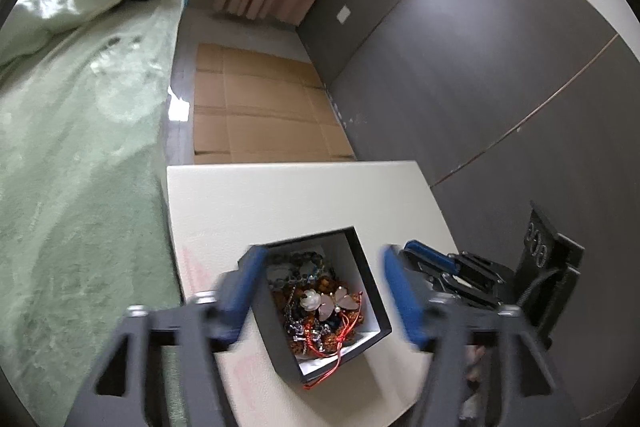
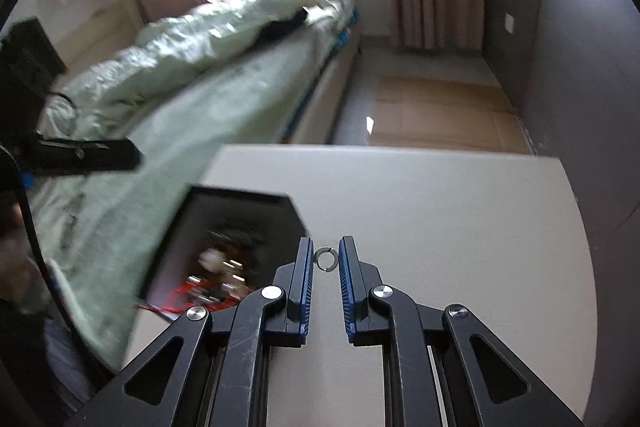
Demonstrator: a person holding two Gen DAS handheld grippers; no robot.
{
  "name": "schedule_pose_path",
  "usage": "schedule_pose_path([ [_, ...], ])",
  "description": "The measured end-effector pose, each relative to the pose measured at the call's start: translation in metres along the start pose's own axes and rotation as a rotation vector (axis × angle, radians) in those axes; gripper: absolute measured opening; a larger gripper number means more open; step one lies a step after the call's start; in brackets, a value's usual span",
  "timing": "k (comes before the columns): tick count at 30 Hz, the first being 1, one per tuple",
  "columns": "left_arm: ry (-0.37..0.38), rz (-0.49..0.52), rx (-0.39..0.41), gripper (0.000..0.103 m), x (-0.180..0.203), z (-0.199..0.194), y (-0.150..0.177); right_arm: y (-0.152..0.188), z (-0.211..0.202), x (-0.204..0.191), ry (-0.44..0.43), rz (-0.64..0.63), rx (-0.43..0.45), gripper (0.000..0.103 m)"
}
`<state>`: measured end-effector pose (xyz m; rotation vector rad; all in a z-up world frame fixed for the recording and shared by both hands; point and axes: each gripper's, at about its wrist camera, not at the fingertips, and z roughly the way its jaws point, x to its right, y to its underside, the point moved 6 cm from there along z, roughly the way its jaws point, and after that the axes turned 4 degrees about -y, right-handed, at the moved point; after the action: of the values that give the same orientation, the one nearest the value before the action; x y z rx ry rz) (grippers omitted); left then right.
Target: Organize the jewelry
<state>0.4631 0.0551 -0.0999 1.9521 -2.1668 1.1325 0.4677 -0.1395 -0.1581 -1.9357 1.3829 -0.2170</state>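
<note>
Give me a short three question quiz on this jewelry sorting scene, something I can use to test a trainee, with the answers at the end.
1. True or false: the small silver split ring is pinched between the pads of the right gripper.
2. Multiple choice: the black square box with a white lining holds A) nothing, B) a tangled heap of beads, red cord and a pale flower ornament, C) one watch.
3. Fill in: the left gripper has its jaws ___, standing on either side of the box.

Key: 1 true; 2 B; 3 open.
</note>
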Motion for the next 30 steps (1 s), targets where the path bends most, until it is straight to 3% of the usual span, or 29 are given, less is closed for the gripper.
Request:
schedule_pose_path([
  [9, -0.018, 0.004, 0.015, 0.069, -0.004, -0.01, 0.003, -0.02, -0.001, -0.047, -0.135, -0.011, 0.065, 0.014],
  [12, -0.026, 0.0, 0.027, 0.07, -0.006, -0.013, 0.009, -0.023, 0.004, -0.05, -0.107, 0.005, 0.062, 0.015],
  [13, -0.03, -0.001, 0.03, 0.072, -0.008, -0.014, 0.012, -0.024, 0.003, -0.051, -0.106, 0.013, 0.06, 0.019],
  [16, -0.034, -0.006, 0.04, 0.078, -0.008, -0.018, 0.018, -0.026, -0.005, -0.05, -0.099, 0.029, 0.084, 0.044],
  [23, -0.054, 0.016, 0.095, 0.083, 0.004, -0.038, 0.024, -0.019, -0.024, -0.048, -0.078, 0.052, 0.095, 0.045],
  [30, -0.101, 0.045, 0.206, 0.098, 0.028, -0.072, 0.027, 0.0, -0.048, -0.043, -0.055, 0.063, 0.085, 0.054],
])
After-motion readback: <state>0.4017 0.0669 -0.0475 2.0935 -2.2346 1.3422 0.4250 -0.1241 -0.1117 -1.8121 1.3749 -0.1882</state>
